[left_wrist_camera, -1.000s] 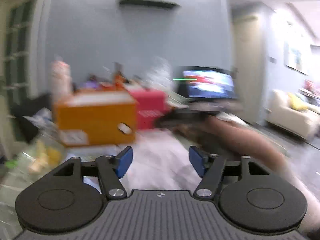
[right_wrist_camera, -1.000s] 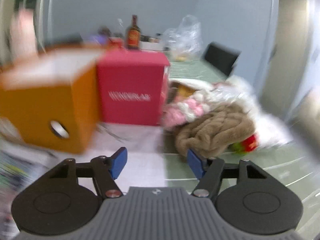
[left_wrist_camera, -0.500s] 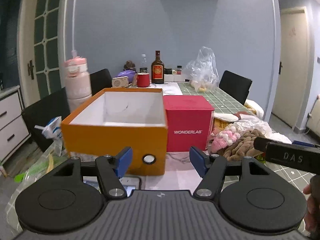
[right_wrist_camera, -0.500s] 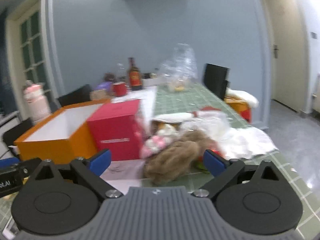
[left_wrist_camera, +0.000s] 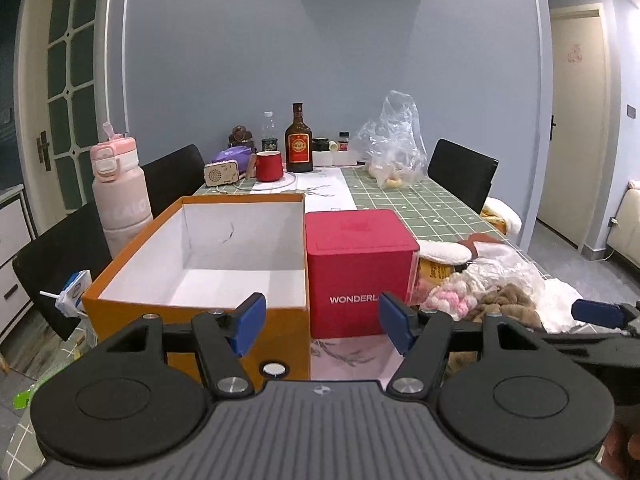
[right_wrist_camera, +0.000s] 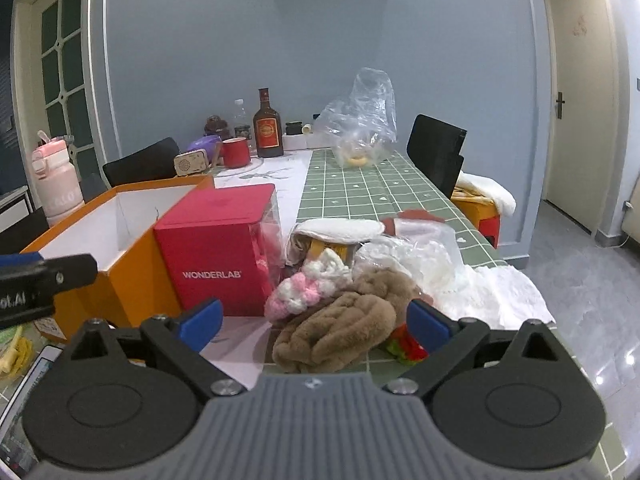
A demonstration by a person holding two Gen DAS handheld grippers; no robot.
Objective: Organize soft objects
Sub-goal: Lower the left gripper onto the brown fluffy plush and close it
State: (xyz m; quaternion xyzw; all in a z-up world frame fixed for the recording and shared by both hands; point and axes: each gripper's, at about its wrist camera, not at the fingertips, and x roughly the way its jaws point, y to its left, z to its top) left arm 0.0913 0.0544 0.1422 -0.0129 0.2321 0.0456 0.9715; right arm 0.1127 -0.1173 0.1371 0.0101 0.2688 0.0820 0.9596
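A pile of soft things lies on the table right of a red box (right_wrist_camera: 216, 248): a brown fluffy piece (right_wrist_camera: 340, 336), a pink and white knitted flower (right_wrist_camera: 298, 294), white fabric (right_wrist_camera: 492, 288) and a small red and green item (right_wrist_camera: 408, 346). The pile also shows in the left wrist view (left_wrist_camera: 500, 300). An open, empty orange box (left_wrist_camera: 200, 272) stands left of the red box (left_wrist_camera: 356, 264). My left gripper (left_wrist_camera: 322, 320) is open and empty, in front of both boxes. My right gripper (right_wrist_camera: 314, 322) is open wide and empty, just in front of the brown piece.
At the far end of the table stand a brown bottle (left_wrist_camera: 298, 144), a red mug (left_wrist_camera: 268, 166), a small radio (left_wrist_camera: 221, 172) and a clear plastic bag (left_wrist_camera: 394, 148). A pink flask (left_wrist_camera: 120, 196) stands left of the orange box. Black chairs (left_wrist_camera: 462, 172) flank the table.
Both views were blurred and swinging a second ago and are steady now. My right gripper has opened wider and come down toward the soft pile. The left gripper settled facing the boxes.
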